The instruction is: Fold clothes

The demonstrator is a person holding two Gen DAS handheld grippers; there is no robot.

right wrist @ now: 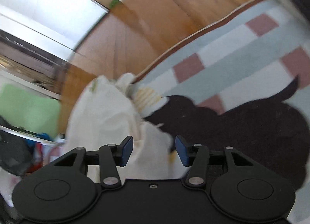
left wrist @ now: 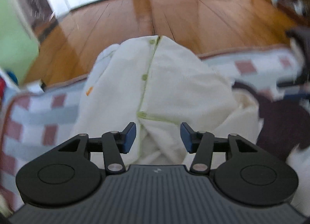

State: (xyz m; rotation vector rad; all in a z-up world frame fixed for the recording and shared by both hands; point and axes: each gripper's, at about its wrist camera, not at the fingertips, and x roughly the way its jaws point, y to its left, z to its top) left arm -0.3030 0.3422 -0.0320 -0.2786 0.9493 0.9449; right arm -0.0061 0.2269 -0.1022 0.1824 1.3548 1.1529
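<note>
Floor: wooden boards, orange-brown, beyond the far edge of the rug in both views.
Rug: checked in pale blue, white and dusty red; a light border runs along its edge where it meets the boards.
Dark garment: blackish-brown cloth spread on the rug, to the right of the white garment; in the left wrist view it shows at the right edge.
White garment: cream button-front piece with green trim and green buttons down the placket, lying bunched on the rug, its far end reaching over the rug's border. Both views blurred.
Left gripper: jaws released, blue pads well apart. The near hem of the white garment lies in the gap, running under the body of the tool; neither pad is seen pressing it.
Right gripper: jaws spread wide. A fold of the white garment sits between the pads, nearer the left one; contact cannot be judged.
</note>
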